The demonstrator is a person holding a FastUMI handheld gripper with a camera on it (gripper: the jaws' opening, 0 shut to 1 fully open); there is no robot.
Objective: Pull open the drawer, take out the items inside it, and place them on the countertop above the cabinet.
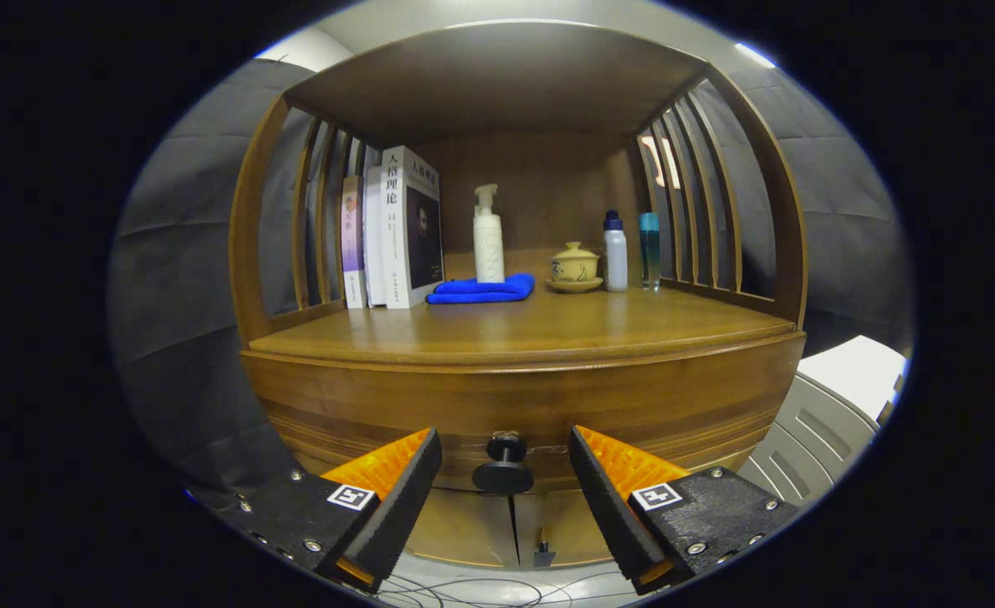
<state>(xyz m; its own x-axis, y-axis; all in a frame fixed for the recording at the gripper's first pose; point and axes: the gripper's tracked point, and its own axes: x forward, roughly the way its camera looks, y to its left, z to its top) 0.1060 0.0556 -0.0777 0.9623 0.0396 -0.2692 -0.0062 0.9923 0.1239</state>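
The hand-held gripper [505,485] is spread wide open, its two fingers at the lower centre of the frame with the drawer's knob [503,469] standing in the gap between them, apart from both. There is open room on each side of the knob before either finger would meet it.

The knob is a dark round piece on a short stem, its axis pointing straight out of the drawer front [523,405] toward the camera. The drawer front is a wide curved wooden band running left to right across the middle of the frame, and it sits flush with the cabinet, closed. Below it, two cabinet doors [510,528] meet at a vertical seam just under the knob.

Above the drawer, the table [531,333] has a broad bare strip along its front edge. Farther back, at the frame's centre, stand upright books [396,228] on the left, a folded blue cloth [482,290], a white pump bottle [487,236], a lidded tea bowl [575,266] on a saucer, a white bottle [615,253] and a blue bottle [649,249]. Slatted wooden sides fence the table left and right, with a wooden top overhead.
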